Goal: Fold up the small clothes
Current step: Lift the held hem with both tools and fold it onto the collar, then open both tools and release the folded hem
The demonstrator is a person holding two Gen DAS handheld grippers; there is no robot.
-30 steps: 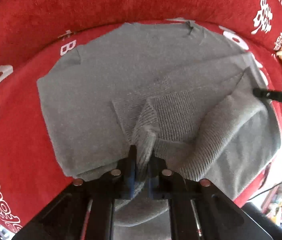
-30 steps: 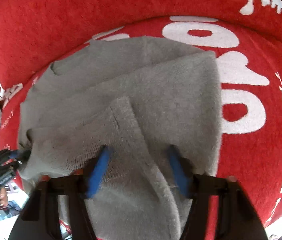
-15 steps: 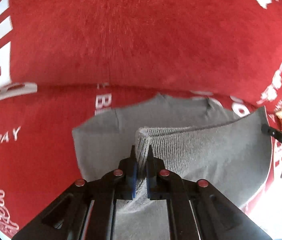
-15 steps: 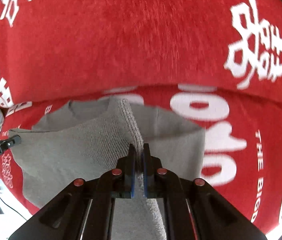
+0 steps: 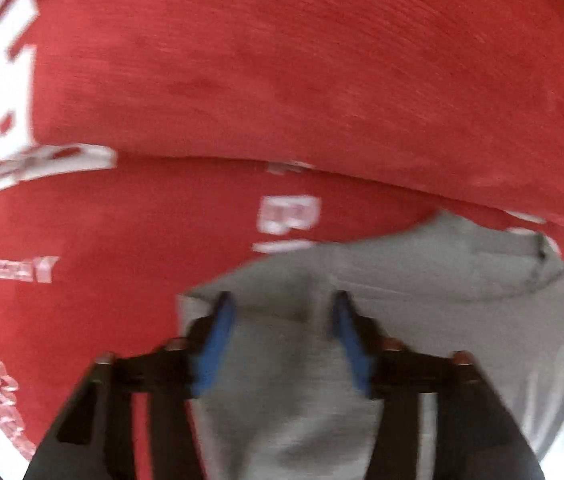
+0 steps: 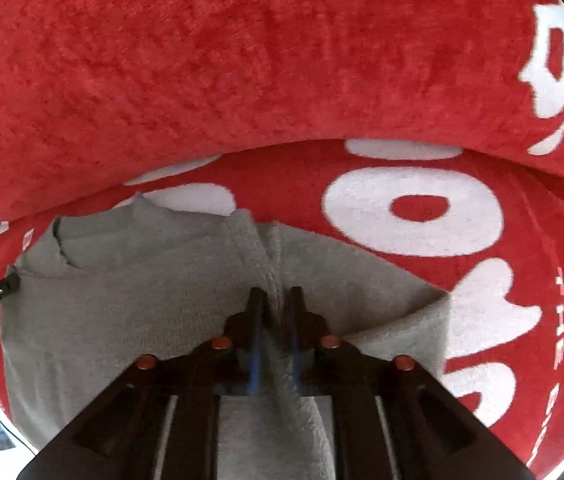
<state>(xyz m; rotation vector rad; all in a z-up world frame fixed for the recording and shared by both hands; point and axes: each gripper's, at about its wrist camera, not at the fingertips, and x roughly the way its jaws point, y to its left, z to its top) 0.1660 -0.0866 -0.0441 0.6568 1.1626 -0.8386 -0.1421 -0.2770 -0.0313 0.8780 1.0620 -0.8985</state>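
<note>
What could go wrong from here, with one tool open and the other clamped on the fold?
1. The left tool is open over the grey knitted sweater, while the right tool pinches a raised ridge; pulling now could drag the fold askew.
2. The view from the left wrist is blurred by motion, so its edge placement is uncertain.
3. The plush red blanket with white lettering may grip the knit and bunch it.
</note>
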